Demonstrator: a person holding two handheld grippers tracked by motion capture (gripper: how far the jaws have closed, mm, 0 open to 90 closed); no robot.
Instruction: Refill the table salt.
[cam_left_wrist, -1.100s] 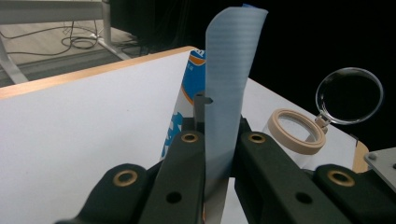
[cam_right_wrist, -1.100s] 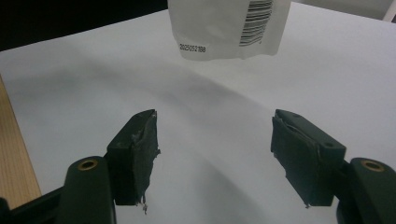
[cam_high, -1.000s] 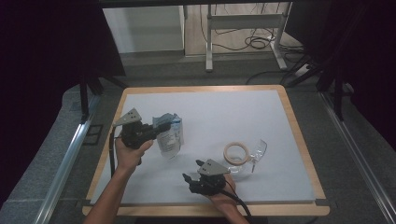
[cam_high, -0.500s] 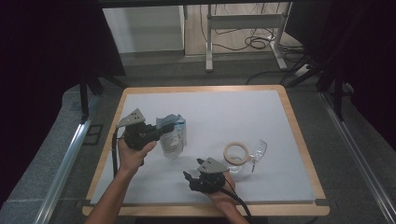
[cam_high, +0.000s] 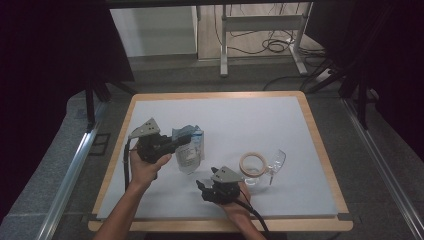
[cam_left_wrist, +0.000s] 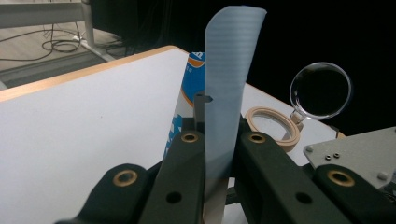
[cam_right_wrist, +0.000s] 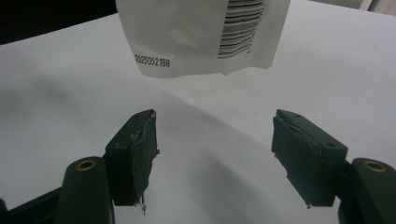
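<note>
So the left claw (cam_high: 186, 141) is clamped on the blue top edge of the pouch (cam_high: 191, 156), holding it up off the tabletop (cam_high: 260, 120), left of the middle. In the right gripper view the pouch's white barcode end hangs just ahead of the right claw (cam_high: 201, 186), whose jaws are spread wide with nothing in them. A wooden ring (cam_high: 253, 165) and a clear lens (cam_high: 276, 160) sit off to the right.
</note>
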